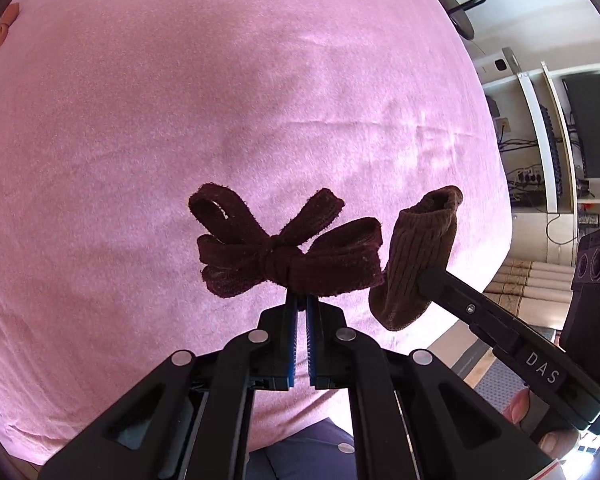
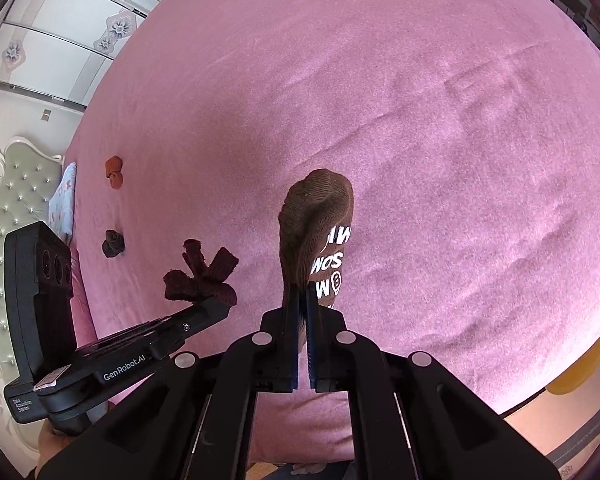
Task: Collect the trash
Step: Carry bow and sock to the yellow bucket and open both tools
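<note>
Two items lifted: a dark red bow [image 1: 288, 256] and a brown sock [image 2: 318, 240], both clear of the pink bed [image 1: 180, 100].
Left tool [image 1: 302, 300]: pinched tight on the bow's knot.
Right tool [image 2: 302, 300]: clamped on the sock's cuff.
Left to collect: an orange bundle [image 2: 115, 172] and a dark bundle [image 2: 113, 243] lay near the headboard [image 2: 20, 184].
Bin: none was visible.

- the pink bedspread [image 1: 220, 100] looked like soft, matt, fleecy cloth.
- the maroon knotted strip [image 1: 284, 252] was fuzzy fabric with frayed edges.
- the brown sock [image 2: 316, 232] was ribbed knit.
- both grippers' bodies were matt black plastic.
</note>
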The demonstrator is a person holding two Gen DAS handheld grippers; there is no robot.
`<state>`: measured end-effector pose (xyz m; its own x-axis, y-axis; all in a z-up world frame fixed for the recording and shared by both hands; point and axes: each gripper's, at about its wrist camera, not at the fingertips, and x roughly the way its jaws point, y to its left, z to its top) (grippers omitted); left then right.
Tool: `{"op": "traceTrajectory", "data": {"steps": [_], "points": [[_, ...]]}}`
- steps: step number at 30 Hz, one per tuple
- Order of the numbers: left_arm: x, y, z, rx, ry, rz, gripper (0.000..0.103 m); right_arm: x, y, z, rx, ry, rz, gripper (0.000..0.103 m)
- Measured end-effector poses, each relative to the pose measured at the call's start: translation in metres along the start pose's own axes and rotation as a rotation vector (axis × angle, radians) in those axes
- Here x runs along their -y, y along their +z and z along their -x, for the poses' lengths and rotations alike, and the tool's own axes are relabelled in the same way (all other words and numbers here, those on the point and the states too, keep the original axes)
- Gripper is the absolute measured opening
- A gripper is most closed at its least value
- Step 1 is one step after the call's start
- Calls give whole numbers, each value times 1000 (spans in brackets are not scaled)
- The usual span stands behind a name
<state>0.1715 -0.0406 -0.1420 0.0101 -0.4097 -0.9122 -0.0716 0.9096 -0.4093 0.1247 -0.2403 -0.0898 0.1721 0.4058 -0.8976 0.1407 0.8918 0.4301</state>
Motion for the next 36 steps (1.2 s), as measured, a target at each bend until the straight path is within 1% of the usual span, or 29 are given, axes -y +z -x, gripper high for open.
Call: {"op": "traceTrajectory", "data": {"steps": [6,12,18,26,32,36], "points": [[33,-26,-14,-40,2,-73,4,35,-25,28,45,2,-54,4],[97,-45,-38,-90,11,-181,4,92,-45,65,97,7,-144,4],[178,-69,-73,-138,7,-272,4,175,-68,112,140,-15,-234,4],[291,-118,-133,-228,10,-418,4,291,-104,167,199,-66,-375,4],[367,-154,-184,-303,22,-534,4,370,-146,190,218,-90,-493,4],[407,-176,-218,-351,33,-600,4,412,-169,200,229,-98,-565,4]]}}
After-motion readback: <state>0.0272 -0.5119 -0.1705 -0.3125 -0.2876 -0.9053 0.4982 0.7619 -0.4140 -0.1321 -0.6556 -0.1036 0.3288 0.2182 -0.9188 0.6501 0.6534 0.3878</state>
